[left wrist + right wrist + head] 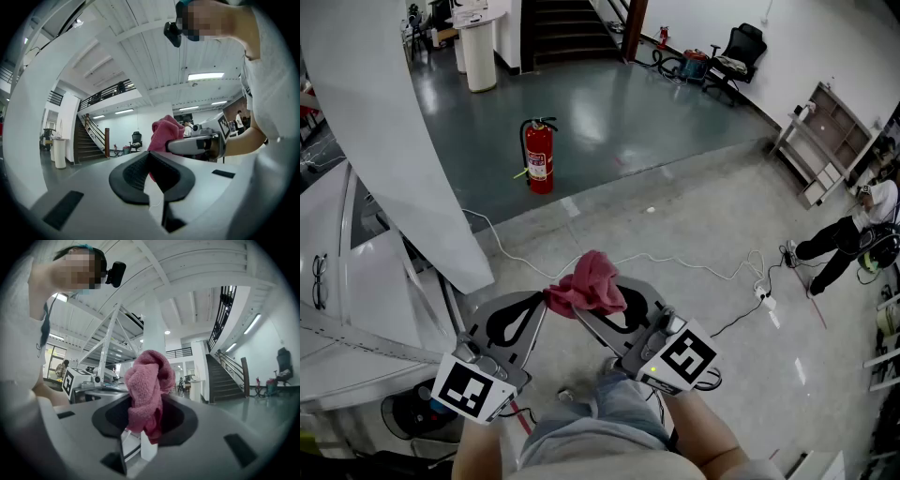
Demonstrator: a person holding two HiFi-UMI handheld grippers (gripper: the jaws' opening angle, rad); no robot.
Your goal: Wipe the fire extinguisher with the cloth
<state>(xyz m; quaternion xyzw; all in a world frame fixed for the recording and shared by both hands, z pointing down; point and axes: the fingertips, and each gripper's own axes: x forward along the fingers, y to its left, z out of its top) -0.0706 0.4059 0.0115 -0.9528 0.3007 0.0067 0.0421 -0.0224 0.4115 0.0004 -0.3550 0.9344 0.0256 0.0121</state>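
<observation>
Head view, right gripper [602, 317] clamping cloth [592, 278], left gripper [544, 302] closed alongside, extinguisher [539, 159] well apart

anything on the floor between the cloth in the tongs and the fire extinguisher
Nothing solid. The cloth, held in the right tongs, faces open floor all the way to the fire extinguisher. Only a thin white cable lies across the floor between them, something to step over.
</observation>
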